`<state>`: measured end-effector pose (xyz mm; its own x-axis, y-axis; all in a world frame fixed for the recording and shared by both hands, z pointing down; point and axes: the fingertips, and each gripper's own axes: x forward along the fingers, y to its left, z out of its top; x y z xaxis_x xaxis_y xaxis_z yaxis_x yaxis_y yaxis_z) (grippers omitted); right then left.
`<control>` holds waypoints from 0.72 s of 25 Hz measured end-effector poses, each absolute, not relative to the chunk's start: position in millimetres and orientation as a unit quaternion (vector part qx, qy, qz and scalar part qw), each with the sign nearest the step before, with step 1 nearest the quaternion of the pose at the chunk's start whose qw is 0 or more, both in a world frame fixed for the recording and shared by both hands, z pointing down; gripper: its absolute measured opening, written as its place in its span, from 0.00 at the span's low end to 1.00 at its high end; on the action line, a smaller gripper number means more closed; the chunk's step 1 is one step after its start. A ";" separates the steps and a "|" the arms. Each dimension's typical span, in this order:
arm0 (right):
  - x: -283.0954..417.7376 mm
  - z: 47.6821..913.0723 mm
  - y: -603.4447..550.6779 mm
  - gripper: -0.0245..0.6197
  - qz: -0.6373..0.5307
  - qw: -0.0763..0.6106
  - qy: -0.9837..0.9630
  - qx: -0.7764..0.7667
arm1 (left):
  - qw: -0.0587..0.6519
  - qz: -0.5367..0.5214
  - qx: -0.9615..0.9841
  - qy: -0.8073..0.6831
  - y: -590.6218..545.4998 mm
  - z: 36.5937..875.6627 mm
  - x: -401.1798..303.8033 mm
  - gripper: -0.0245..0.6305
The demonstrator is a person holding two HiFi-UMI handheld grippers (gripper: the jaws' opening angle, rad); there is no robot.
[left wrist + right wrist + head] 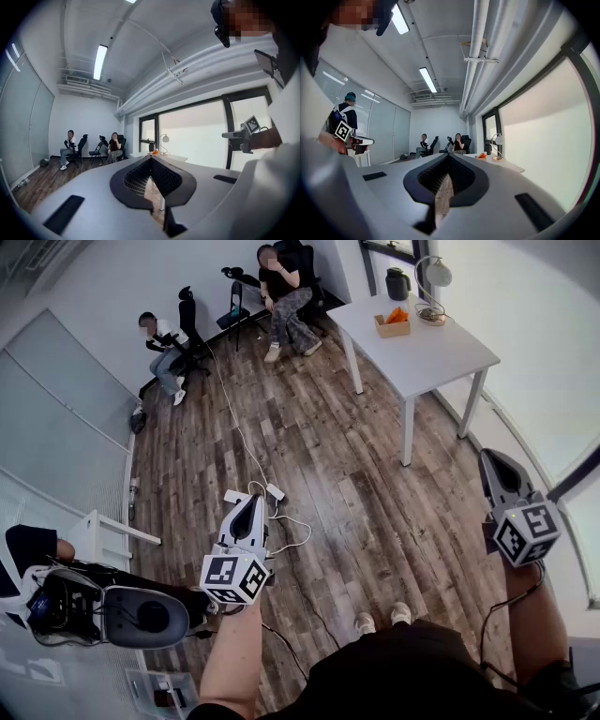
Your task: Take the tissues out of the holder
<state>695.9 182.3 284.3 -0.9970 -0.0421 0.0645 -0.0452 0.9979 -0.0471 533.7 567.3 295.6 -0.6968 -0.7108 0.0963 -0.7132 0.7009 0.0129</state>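
The tissue holder (pixel 392 324), a small tan box with orange tissues sticking out, stands on a white table (pixel 441 348) far across the room. It shows as an orange speck (pixel 153 152) in the left gripper view and as another orange speck (pixel 481 155) in the right gripper view. My left gripper (pixel 250 505) is held over the wooden floor, shut and empty. My right gripper (pixel 492 463) hangs at the right, also shut with nothing in it. Both point toward the table from a distance, and in each gripper view the jaw tips meet, left gripper (pixel 151 158) and right gripper (pixel 449 154).
A desk lamp (pixel 431 277) and a dark jug (pixel 397 283) share the table. Two people sit on chairs (pixel 187 324) at the far wall. A white cable and power strip (pixel 274 491) lie on the floor ahead. A white rack with gear (pixel 94 596) stands at my left.
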 end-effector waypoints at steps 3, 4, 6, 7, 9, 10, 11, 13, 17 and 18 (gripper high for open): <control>695.6 277.9 184.7 0.05 0.025 0.035 -0.999 0.025 | 0.045 0.010 0.388 -0.921 564.4 290.2 530.8 0.04; 694.9 278.5 182.3 0.05 0.023 0.035 -0.999 0.026 | 0.043 0.010 0.388 -0.921 562.8 287.3 530.0 0.04; 692.7 279.9 174.5 0.05 0.020 0.035 -0.999 0.026 | 0.037 0.011 0.388 -0.921 556.3 281.1 529.1 0.04; 692.0 279.8 170.1 0.05 0.019 0.036 -0.999 0.025 | 0.035 0.012 0.388 -0.921 551.8 278.7 528.9 0.04; 692.4 281.1 160.6 0.05 0.019 0.035 -0.999 0.026 | 0.035 0.015 0.388 -0.921 542.1 276.7 529.2 0.04; 693.5 283.3 154.9 0.05 0.023 0.034 -0.999 0.030 | 0.036 0.017 0.388 -0.921 537.1 277.8 529.5 0.04; 693.8 286.2 149.6 0.05 0.027 0.033 -0.999 0.032 | 0.037 0.019 0.386 -0.921 532.6 279.8 529.8 0.04; 688.7 293.1 147.2 0.05 0.032 0.030 -0.999 0.022 | 0.039 0.019 0.379 -0.924 528.9 284.8 530.2 0.04; 666.1 314.3 159.2 0.05 0.024 0.049 -0.998 -0.028 | 0.045 0.021 0.364 -0.930 529.5 292.6 520.9 0.04; 660.1 318.5 159.3 0.05 0.027 0.055 -0.998 -0.032 | 0.048 0.021 0.362 -0.931 529.8 295.6 516.0 0.04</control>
<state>660.1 159.3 318.5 -0.9919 0.0661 0.1083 0.0602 0.9966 -0.0564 516.0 529.8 295.6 -0.7335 -0.6716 0.1044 -0.6757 0.7371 -0.0053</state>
